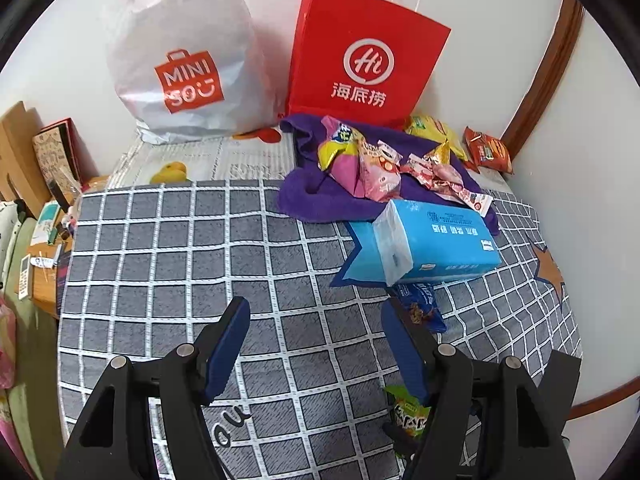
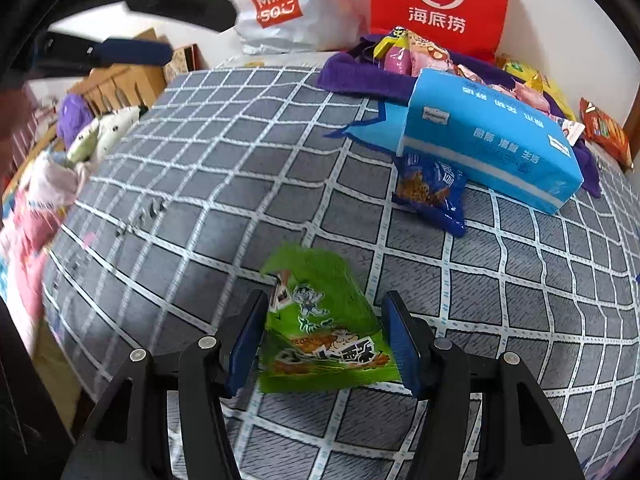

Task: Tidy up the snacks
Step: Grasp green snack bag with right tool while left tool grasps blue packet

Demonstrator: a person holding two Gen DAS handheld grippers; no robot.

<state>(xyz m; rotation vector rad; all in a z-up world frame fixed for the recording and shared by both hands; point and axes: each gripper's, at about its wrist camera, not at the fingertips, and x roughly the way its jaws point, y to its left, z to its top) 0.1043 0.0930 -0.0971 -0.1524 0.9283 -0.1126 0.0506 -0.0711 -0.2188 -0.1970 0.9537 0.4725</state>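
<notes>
The right gripper (image 2: 324, 340) straddles the green snack packet (image 2: 320, 320) on the bed (image 2: 200, 200), jaws spread; next, close. The left gripper (image 1: 316, 344) hangs spread and empty.

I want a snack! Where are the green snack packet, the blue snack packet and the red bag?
green snack packet (image 2: 324, 332), right wrist view, printed front.
blue snack packet (image 2: 434, 190), right wrist view, middle.
red bag (image 1: 366, 64), left wrist view, white logo.

Green snack packet (image 2: 324, 332) flat on bed, blue packet (image 2: 434, 188) against tissue pack (image 2: 492, 140)
</notes>
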